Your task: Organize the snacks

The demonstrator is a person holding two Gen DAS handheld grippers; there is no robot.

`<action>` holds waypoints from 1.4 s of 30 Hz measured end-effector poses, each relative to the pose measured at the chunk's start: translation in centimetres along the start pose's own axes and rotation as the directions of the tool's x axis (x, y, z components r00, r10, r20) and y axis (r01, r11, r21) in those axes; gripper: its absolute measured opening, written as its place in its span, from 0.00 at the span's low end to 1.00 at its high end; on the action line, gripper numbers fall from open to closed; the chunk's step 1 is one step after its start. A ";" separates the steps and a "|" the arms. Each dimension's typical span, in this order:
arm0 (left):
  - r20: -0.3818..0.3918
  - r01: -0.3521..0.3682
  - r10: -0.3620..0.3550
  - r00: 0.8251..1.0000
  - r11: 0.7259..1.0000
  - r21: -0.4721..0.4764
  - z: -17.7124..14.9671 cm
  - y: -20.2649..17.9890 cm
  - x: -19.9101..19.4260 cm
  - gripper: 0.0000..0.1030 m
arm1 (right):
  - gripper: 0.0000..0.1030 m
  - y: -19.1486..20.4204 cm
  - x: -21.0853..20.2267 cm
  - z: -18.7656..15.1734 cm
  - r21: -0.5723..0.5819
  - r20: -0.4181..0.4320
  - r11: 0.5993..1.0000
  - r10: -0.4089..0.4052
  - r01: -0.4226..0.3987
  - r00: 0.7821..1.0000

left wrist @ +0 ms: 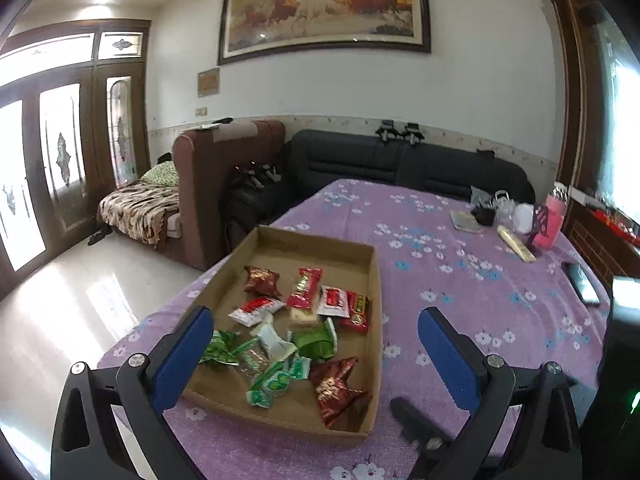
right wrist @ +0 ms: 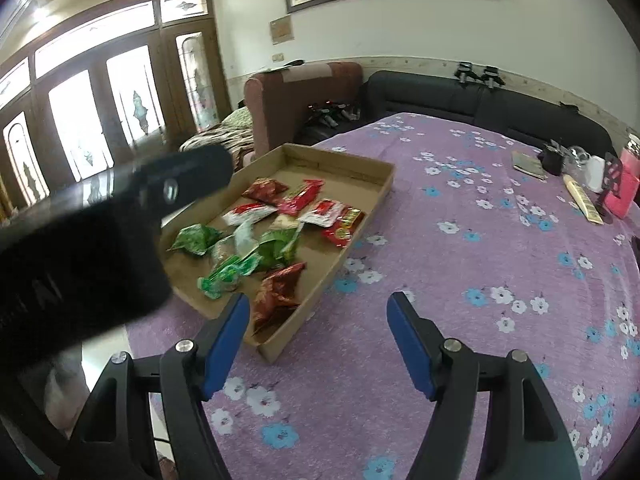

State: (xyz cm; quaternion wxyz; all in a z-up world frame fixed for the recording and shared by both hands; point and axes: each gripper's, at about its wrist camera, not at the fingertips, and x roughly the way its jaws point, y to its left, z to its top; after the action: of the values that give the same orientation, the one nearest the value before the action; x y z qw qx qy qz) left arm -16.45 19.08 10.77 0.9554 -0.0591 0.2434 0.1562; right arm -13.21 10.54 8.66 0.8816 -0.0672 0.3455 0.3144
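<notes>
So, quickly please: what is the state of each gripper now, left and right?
Left gripper: open, holding nothing, above the cardboard tray of snacks.
Right gripper: open, holding nothing, over the tray's near corner and the purple cloth.

One cardboard tray (left wrist: 370,276) holds the snacks. Red packets: six counted, two of them dark-red foil pouches (left wrist: 334,390). Green packets (left wrist: 314,344): about four; the overlapped pile prevents an exact count. One white-wrapped piece (left wrist: 274,340) lies among them.
</notes>
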 end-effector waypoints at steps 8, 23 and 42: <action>-0.111 0.121 -0.115 0.987 0.992 0.042 0.1 -5.3 3.2 1.00 | 0.69 -8.9 -1.4 0.5 0.190 -0.044 0.974 -0.115 0.122 0.992; -0.290 0.283 -0.242 0.926 0.953 0.109 -1.3 -16.0 8.3 1.00 | 0.71 -22.7 -5.0 -4.1 0.306 -0.193 0.851 -0.383 0.426 0.903; -0.131 0.024 -0.029 0.991 0.999 -0.041 1.4 -5.8 6.5 1.00 | 0.71 -12.9 -2.4 -1.4 0.118 -0.114 0.947 -0.285 0.298 0.952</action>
State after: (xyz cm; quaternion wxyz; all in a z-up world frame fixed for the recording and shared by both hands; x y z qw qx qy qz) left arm -8.52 15.65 9.04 0.9380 -0.0912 0.3017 0.1442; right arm -7.61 -1.37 7.93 0.9033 -0.0731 0.3940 0.1530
